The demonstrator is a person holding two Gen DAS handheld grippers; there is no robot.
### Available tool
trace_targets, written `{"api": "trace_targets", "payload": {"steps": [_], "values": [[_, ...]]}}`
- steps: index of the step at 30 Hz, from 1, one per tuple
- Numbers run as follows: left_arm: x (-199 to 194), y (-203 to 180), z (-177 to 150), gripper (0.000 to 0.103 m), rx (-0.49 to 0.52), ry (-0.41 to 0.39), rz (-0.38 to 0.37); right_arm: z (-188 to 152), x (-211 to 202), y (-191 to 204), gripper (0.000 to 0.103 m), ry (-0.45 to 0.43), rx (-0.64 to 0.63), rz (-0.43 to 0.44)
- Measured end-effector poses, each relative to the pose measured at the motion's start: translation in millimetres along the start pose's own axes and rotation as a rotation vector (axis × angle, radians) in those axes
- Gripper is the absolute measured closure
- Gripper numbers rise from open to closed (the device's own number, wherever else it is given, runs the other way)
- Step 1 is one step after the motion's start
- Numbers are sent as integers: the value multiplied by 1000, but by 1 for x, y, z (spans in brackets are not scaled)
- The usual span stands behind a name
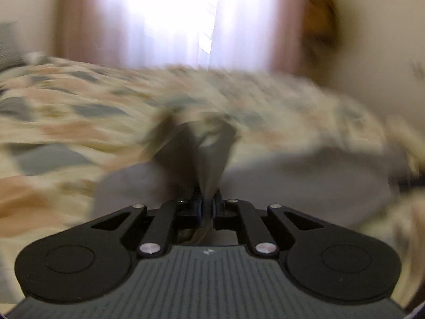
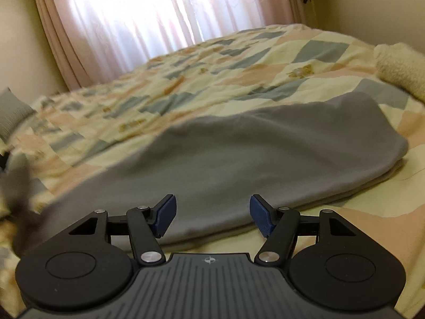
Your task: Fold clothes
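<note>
The bed (image 2: 279,61) takes up nearly everything ahead of me, covered in a patchwork quilt (image 2: 212,79) of cream, peach and grey-blue squares that runs back to the pink curtains (image 2: 132,13) and the bright window. There is plenty of flat quilt beyond and to the left of the work, so I judge I have open room to swing a fold over. On the right the room is tighter: a cream fuzzy bundle (image 2: 398,66) sits near the far right edge, apart from the grey cloth.

The grey garment (image 2: 252,154) lies across the near part of the bed, just in front of my right gripper. Its right end shows stacked layers with a rounded folded edge, so at least one fold looks done there. Its near hem runs along the quilt just under my fingers. The left end looks lifted and unsettled, so I judge the fold is part way through, with that end yet to be laid over and the whole thing squared.

My right gripper (image 2: 212,216) hangs over the near hem with its blue pads spread wide and nothing between them.

My left gripper (image 1: 208,207) is pressed together, and a strip of the grey garment (image 1: 292,186) seems to run up between its fingers, though that view is heavily blurred. I take it to be pinching the left corner.
</note>
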State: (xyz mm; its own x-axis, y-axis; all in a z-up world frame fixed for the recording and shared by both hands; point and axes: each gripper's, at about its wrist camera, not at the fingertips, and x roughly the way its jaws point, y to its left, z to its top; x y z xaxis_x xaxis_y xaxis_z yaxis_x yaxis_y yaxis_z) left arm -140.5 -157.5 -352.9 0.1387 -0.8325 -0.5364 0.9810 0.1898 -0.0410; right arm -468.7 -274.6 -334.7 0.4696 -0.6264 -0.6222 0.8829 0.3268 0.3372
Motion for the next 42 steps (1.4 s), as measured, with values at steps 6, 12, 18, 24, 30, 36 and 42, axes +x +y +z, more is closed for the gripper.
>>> {"api": "trace_targets", "payload": {"steps": [6,12,18,24,30,36,42], "values": [[16,-23,-27,89,129,36,26,13,26,-5,51,128,254,361],[7,-27,-25,86,215,-17,9,13,90,41,51,375,408,575],[1,-28,-30,91,219,-26,-3,8,142,85,57,523,450,570],[-6,-26,-32,89,188,-15,-14,5,168,109,94,545,415,536],[-40,-15,-15,89,94,-16,-77,22,137,104,97,380,224,529],[-34,-17,23,89,90,-3,-107,70,69,27,97,158,84,386],[23,-68,38,89,149,89,-199,96,29,-89,97,58,123,172]]}}
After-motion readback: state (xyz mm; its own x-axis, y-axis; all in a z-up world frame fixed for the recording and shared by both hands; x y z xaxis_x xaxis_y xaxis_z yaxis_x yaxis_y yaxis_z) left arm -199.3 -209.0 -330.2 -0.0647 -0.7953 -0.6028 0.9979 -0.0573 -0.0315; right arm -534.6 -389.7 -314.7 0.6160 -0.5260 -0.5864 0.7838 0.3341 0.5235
